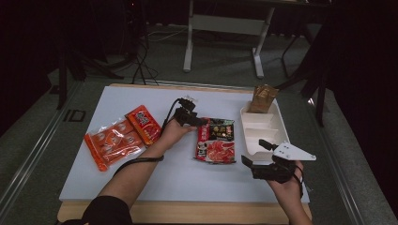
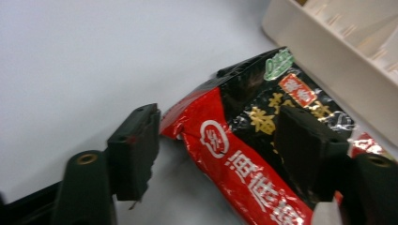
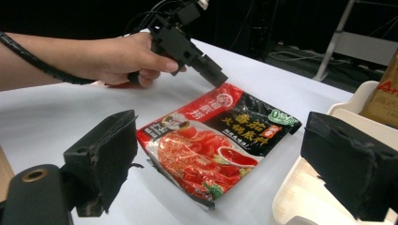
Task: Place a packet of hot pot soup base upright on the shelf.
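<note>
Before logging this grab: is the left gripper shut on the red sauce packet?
Not yet: left gripper open, red sauce packet corner between its jaws.

white table (image 1: 155, 176) bears three sauce packets (image 1: 216, 139) and a tray (image 1: 263, 133).

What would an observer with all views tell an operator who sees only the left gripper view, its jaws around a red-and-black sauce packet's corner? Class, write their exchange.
Operator: Where's the other gripper?
Observer: The right gripper hangs open by the white tray's near end, with nothing between its jaws.
Operator: What's in the tray?
Observer: A brown pouch stands at its far end.
Operator: Any other packets?
Observer: A small orange packet and a larger orange pack lie left of the sauce packet.
</note>
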`<state>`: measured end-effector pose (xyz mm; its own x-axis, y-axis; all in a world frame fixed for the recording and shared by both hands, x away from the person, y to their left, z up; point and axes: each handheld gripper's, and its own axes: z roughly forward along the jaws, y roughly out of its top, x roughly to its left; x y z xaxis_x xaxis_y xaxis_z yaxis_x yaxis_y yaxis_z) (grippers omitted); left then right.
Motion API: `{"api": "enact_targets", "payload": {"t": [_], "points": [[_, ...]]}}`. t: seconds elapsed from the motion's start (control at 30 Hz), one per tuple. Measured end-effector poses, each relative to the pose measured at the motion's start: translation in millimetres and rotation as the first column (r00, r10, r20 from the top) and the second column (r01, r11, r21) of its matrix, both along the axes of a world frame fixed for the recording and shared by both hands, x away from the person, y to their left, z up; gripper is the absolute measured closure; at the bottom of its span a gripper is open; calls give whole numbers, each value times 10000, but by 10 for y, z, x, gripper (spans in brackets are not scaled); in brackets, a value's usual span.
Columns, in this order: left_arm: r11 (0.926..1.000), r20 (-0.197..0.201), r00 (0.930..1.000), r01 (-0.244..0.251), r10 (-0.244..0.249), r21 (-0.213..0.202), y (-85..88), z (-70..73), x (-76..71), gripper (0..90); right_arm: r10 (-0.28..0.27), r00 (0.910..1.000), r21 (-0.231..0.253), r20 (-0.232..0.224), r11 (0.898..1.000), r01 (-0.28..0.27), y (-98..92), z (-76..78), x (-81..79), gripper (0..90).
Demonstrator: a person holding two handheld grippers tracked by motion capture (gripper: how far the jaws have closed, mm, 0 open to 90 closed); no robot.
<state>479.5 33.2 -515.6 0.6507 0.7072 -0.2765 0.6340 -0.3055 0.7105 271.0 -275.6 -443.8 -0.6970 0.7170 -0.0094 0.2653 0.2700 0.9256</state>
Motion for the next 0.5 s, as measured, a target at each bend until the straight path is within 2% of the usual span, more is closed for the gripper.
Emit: {"api": "enact_targets", "payload": {"t": [0.03,0.07,0.1,0.23,0.3,0.37,0.5], "points": [[9999,-51,10000,-39,40,133,-7,-18,12,368,57,10000,47,-43,10000,-57,-2,-12,8,126],[10000,-138,9999,-58,59,67,-6,-35,21,368,57,10000,47,-43,10000,-57,-2,-12,8,126],[9999,-411,9991,-113,114,35,-17,-75,47,387,51,10000,9,-64,10000,-51,1,-16,9,126],[9997,-449,9989,-115,125,214,-38,-132,78,388,33,10000,-31,-48,10000,-33,2,-16,9,126],[9997,-476,9987,-167,174,154,-51,-168,91,404,37,10000,-11,-41,10000,-37,-1,-16,8,126],[9998,-686,9975,-176,183,117,-59,-202,107,438,35,10000,-2,-75,10000,-35,-9,-18,14,126],[9996,-786,9967,-181,198,226,-83,-257,128,496,50,9999,0,-138,10000,-50,-10,-27,24,127]]}}
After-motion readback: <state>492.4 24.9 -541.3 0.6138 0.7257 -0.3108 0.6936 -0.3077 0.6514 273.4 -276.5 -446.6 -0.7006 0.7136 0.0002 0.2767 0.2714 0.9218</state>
